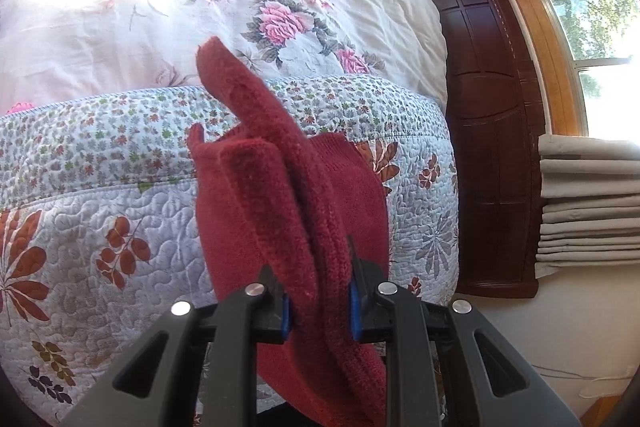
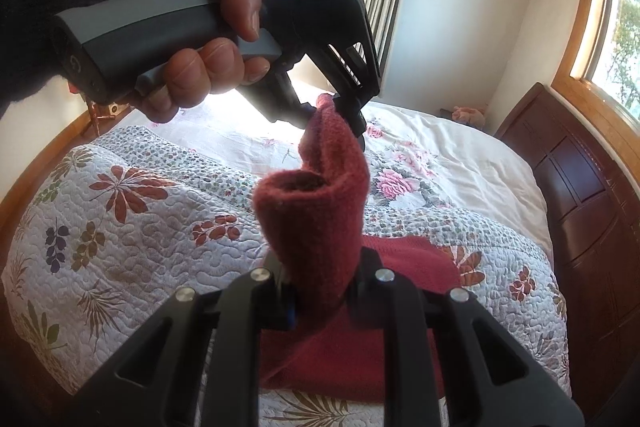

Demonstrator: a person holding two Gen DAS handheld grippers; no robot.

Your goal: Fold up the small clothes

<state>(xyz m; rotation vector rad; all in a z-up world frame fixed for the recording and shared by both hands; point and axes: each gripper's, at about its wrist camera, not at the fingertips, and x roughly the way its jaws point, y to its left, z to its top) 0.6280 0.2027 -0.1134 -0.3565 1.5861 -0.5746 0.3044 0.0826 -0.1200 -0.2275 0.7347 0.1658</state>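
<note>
A: What lies around, left to right?
B: A quilt (image 2: 132,227) with leaf prints covers the near part of the bed; beyond it a flowered duvet (image 2: 440,163); then the dark wooden headboard (image 2: 592,219) and, in the left wrist view, a stack of folded grey cloth (image 1: 588,203) under the window (image 1: 592,7).

A: And the red cloth?
B: The red knit cloth (image 2: 320,219) hangs in the air over the quilt. The left tool (image 2: 340,109), held by a hand (image 2: 200,27) in a dark sleeve, is clamped on its upper end. The right tool (image 2: 320,291) is closed on its lower part. More red knit (image 2: 408,259) lies on the quilt just behind.

A: Anything in the way?
B: The raised cloth blocks the middle of both views.

A: Room to move?
B: The quilt is open to the left; its edge drops off near the headboard on the right.

A: Any writing?
B: None I can read.
</note>
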